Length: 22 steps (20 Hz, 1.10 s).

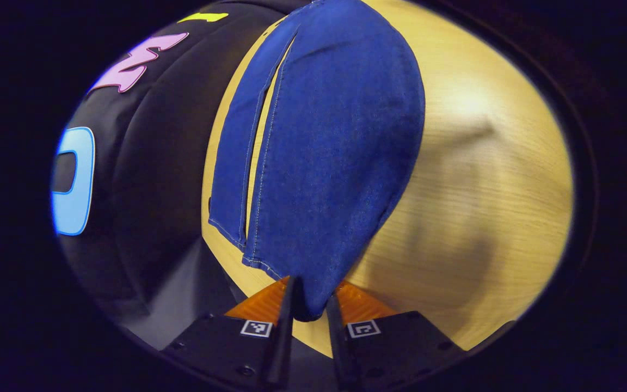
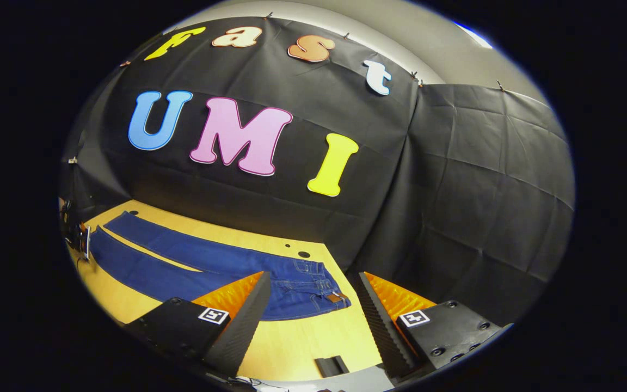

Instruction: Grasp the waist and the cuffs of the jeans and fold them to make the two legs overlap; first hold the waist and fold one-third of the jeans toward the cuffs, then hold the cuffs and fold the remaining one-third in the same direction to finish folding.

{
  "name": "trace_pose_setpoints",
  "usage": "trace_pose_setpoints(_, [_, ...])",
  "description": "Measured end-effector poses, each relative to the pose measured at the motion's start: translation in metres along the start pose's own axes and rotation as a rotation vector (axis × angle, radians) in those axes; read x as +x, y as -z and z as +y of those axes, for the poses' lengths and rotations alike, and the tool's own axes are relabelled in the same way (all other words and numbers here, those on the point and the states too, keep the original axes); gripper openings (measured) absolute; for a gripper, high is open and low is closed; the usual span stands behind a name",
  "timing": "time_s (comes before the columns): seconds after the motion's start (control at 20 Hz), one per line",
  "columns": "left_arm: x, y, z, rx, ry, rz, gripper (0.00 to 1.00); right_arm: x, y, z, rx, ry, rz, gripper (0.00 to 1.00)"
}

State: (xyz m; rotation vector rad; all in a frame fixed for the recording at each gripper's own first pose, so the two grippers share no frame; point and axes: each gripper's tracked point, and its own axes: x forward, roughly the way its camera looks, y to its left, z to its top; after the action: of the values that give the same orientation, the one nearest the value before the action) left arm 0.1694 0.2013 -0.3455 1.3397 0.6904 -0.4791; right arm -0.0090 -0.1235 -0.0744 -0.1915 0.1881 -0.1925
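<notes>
The left gripper has its two fingers pinched close on the cuff end of the jeans, the denim bunched between them. Ahead of it the two legs stretch away along the wooden table, a narrow gap between them. The right gripper stands wide open, holding nothing. Just beyond its fingers lies the waist, flat on the table, legs running off to its left.

left gripper: black blocks, square markers | right gripper: screws, ridged fingers
</notes>
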Motion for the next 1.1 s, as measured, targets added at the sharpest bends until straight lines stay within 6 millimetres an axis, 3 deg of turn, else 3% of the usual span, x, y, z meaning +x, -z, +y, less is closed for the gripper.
trace_pose_setpoints(0.05, [0.000, 0.000, 0.000, -0.011, 0.002, 0.004, 0.34, 0.009, 0.000, -0.005, -0.012, 0.003, -0.005, 0.97])
trace_pose_setpoints(0.1, [0.001, -0.001, 0.001, -0.021, -0.001, 0.006, 0.21, 0.021, -0.001, -0.008, -0.028, 0.002, -0.011, 0.97])
trace_pose_setpoints(0.25, [0.001, -0.001, 0.002, -0.054, 0.011, 0.010, 0.15, 0.065, 0.006, -0.015, -0.130, -0.025, -0.029, 0.97])
trace_pose_setpoints(0.5, [0.000, -0.003, 0.000, -0.125, 0.060, 0.013, 0.06, 0.148, 0.045, -0.033, -0.356, -0.107, 0.001, 0.98])
trace_pose_setpoints(0.75, [0.002, -0.004, 0.001, -0.158, 0.083, 0.032, 0.06, 0.207, 0.105, -0.055, -0.628, -0.227, 0.091, 0.98])
trace_pose_setpoints(1.1, [0.004, -0.004, 0.001, -0.164, 0.046, 0.088, 0.06, 0.242, 0.222, -0.083, -1.026, -0.456, 0.262, 0.98])
